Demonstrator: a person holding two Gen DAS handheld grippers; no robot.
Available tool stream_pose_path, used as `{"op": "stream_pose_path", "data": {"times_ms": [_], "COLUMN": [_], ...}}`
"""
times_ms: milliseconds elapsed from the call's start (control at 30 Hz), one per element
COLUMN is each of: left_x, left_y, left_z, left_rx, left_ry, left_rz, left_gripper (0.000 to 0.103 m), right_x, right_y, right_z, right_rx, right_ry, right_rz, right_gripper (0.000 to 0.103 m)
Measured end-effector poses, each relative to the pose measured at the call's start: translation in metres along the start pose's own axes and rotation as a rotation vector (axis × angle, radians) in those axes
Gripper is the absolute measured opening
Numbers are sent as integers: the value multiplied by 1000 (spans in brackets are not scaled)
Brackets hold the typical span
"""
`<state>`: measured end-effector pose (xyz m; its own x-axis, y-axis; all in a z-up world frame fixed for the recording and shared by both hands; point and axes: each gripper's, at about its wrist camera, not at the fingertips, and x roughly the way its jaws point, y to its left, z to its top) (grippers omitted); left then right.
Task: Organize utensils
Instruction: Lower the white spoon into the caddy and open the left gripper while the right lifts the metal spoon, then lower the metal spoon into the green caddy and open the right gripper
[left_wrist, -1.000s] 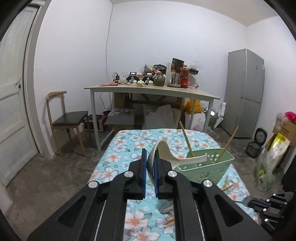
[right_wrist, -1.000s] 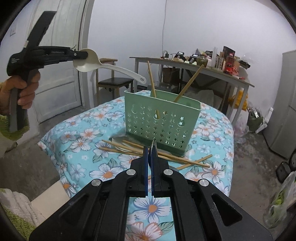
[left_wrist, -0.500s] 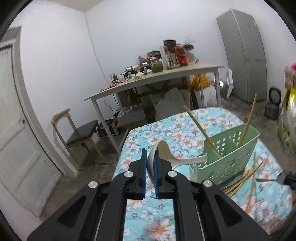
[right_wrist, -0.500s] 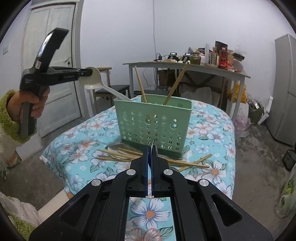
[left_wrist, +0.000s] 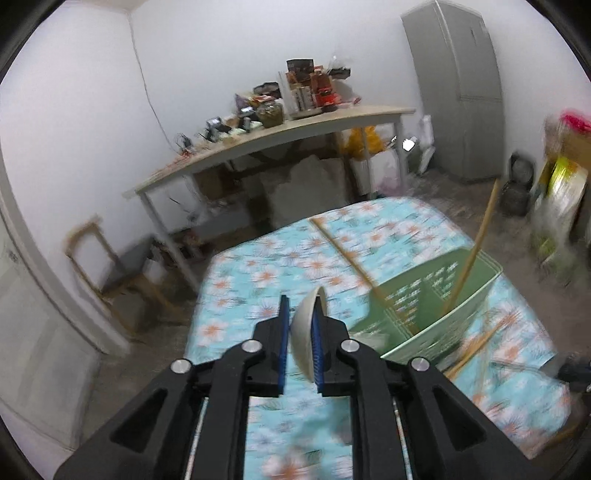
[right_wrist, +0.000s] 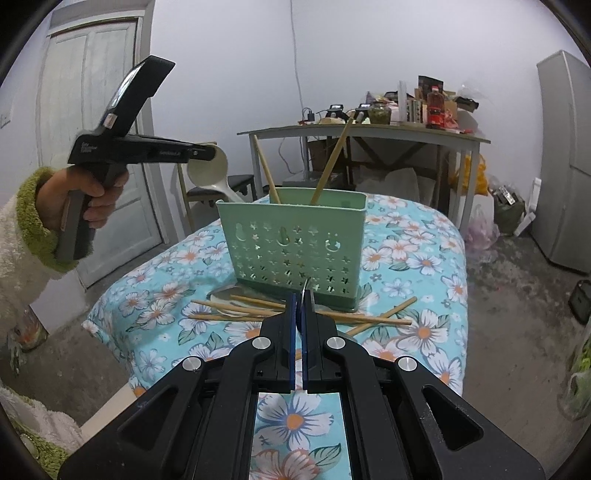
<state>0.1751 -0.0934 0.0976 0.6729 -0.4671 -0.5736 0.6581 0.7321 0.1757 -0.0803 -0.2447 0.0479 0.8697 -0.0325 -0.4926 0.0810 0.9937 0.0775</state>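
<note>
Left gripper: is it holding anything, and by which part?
The white spoon, by its bowl, sits between the left gripper pads, handle toward the green basket. The jaws have just been opening; a gap shows, so barely held.

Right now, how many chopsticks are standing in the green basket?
2: one chopstick leans left at the back, the other leans right beside it. More lie loose on the cloth in front.

My left hand-held gripper (left_wrist: 300, 325) moves over the green basket (left_wrist: 436, 310); its jaws have just been opening, white spoon (left_wrist: 308, 332) tipping handle-down between them.
</note>
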Motion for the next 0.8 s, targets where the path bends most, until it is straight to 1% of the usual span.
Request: {"op": "stream_pose_path", "data": {"times_ms": [33, 133, 267, 300, 333, 400, 433, 533, 600, 800], "left_x": [1, 3, -3, -5, -7, -11, -11, -9, -9, -20], "left_y": [1, 11, 24, 25, 26, 28, 27, 22, 20, 25], "left_z": [1, 3, 3, 4, 5, 6, 8, 9, 8, -2], "left_rx": [-27, -141, -286, -304, -321, -344, -342, -322, -320, -343], "left_ry": [2, -20, -81, -93, -110, -142, -143, -120, -117, -140], "left_rz": [-25, -134, -262, -279, -299, -314, -311, -281, -282, -282], "left_gripper": [14, 20, 32, 37, 40, 45, 45, 45, 45, 46], "right_x": [-1, -5, -9, -10, -11, -13, -13, -15, -17, -24], "right_y": [-1, -3, -5, -5, -4, -3, -3, -1, -1, -8], "right_z": [0, 0, 1, 1, 2, 3, 4, 5, 7, 16], "right_rx": [2, 10, 18, 16, 14, 9, 7, 5, 3, 14], "right_ry": [-1, -4, -9, -10, -12, -17, -20, -26, -31, -61], "right_rz": [-2, -5, -5, -6, -7, -8, -9, -10, -13, -7], "right_gripper": [1, 1, 1, 1, 1, 1, 1, 1, 1, 1]}}
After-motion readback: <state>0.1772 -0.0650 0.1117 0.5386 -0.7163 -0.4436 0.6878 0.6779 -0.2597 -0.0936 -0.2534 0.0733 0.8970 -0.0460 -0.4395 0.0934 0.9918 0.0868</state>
